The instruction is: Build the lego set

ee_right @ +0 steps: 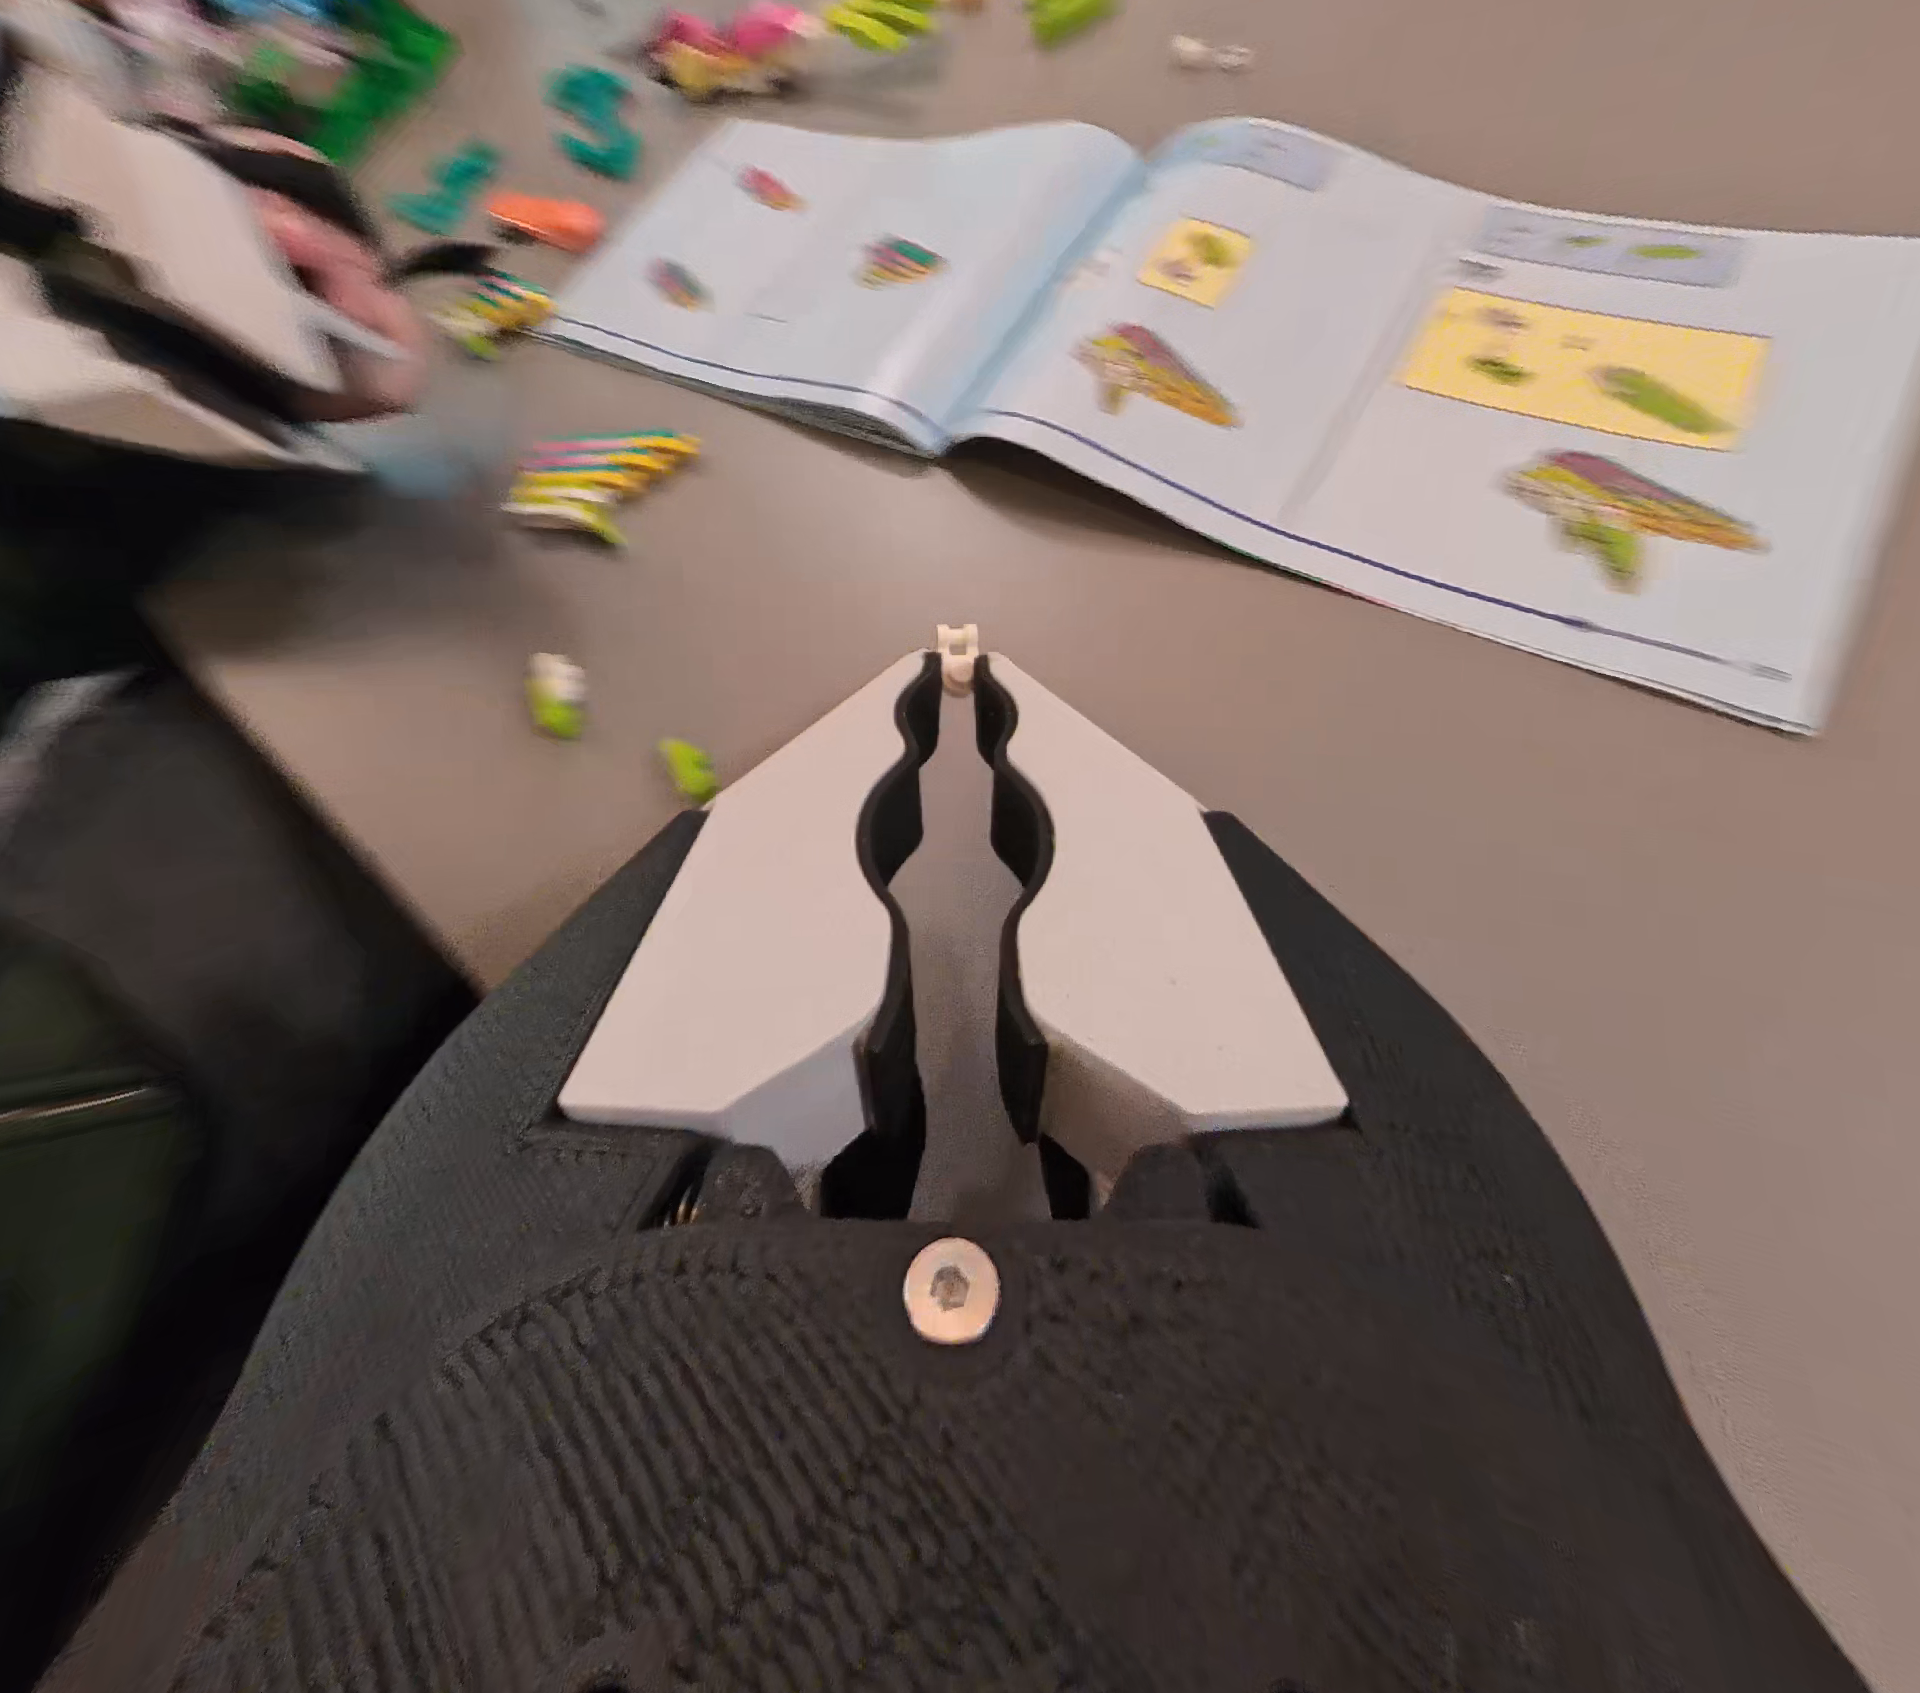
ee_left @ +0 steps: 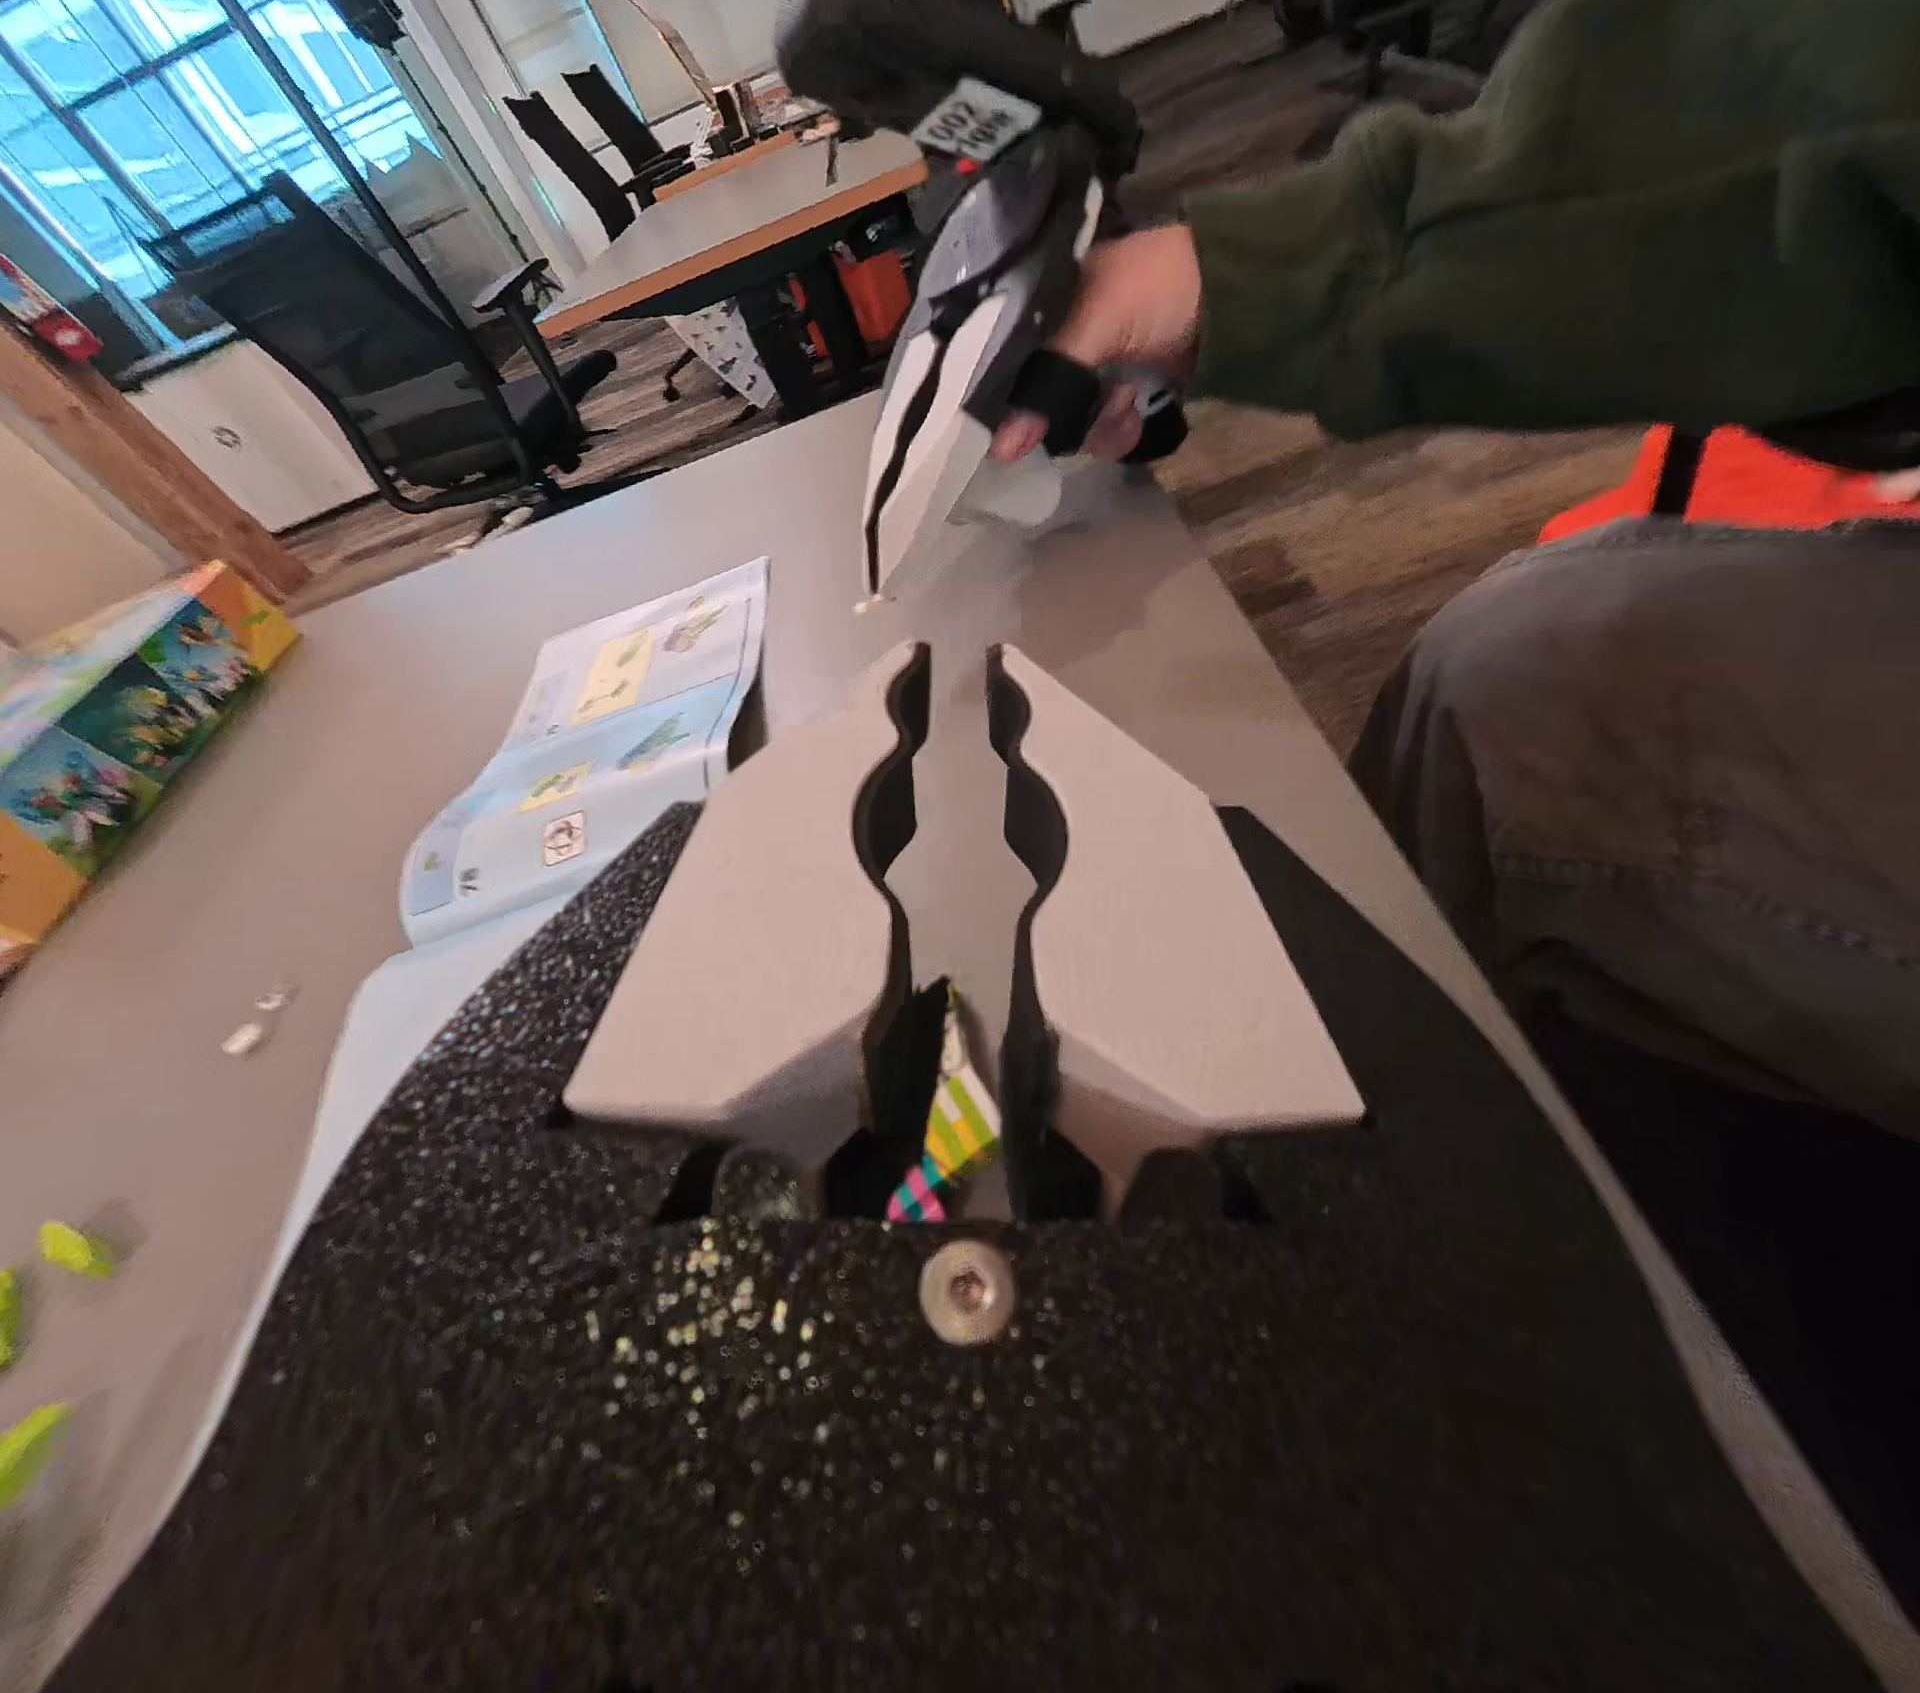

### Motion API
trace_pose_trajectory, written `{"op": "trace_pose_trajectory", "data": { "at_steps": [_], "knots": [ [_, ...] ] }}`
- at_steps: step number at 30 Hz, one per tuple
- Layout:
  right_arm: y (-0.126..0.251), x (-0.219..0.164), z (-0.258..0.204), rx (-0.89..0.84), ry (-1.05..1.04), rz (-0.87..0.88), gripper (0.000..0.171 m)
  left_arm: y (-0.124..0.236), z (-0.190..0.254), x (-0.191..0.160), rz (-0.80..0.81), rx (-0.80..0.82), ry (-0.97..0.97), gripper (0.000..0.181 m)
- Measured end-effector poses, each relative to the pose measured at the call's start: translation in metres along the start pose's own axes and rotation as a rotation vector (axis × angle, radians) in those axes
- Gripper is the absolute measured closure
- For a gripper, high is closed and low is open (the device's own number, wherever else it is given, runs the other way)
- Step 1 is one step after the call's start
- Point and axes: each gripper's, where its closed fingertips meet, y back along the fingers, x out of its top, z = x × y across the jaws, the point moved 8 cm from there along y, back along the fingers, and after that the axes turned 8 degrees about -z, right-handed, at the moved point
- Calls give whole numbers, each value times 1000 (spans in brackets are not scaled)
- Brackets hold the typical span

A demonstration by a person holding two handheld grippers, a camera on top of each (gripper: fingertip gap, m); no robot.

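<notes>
My right gripper (ee_right: 956, 656) is shut on a small white lego piece (ee_right: 957, 651) pinched at its very tips, above the grey table (ee_right: 1351, 916). It also shows in the left wrist view (ee_left: 871, 599), tilted down with the white piece (ee_left: 869, 604) at its tips, held by a hand in a green sleeve. My left gripper (ee_left: 958, 656) has a narrow gap and nothing between its tips. A striped lego assembly (ee_left: 961, 1113) shows under it through the gap. Another striped assembly (ee_right: 603, 480) lies on the table.
An open instruction booklet (ee_right: 1247, 355) (ee_left: 623, 739) lies on the table. Several loose lime, teal, orange and yellow pieces (ee_right: 883, 17) are scattered beyond it, and small green ones (ee_right: 556, 693) lie near the table edge. The set's box (ee_left: 125, 708) stands at the left. The person's legs (ee_left: 1662, 812) are at the right.
</notes>
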Motion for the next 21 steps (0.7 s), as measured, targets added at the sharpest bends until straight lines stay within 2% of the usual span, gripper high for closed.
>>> {"op": "trace_pose_trajectory", "data": {
  "at_steps": [1,5,10,15,21],
  "knots": [
    [-1,1,-5,75,-14,9,166,-2,3,0,-19,17,-58,170],
    [-10,3,-27,313,-21,-8,166,-10,15,1,-74,79,-252,162],
    [-20,7,-56,521,-2,-37,166,-15,27,1,-94,100,-377,163],
    [-25,9,-74,608,32,-86,166,-18,32,-2,-130,108,-453,161],
    [-26,7,-76,634,28,-102,166,-19,38,-4,-139,91,-516,169]
  ]
}}
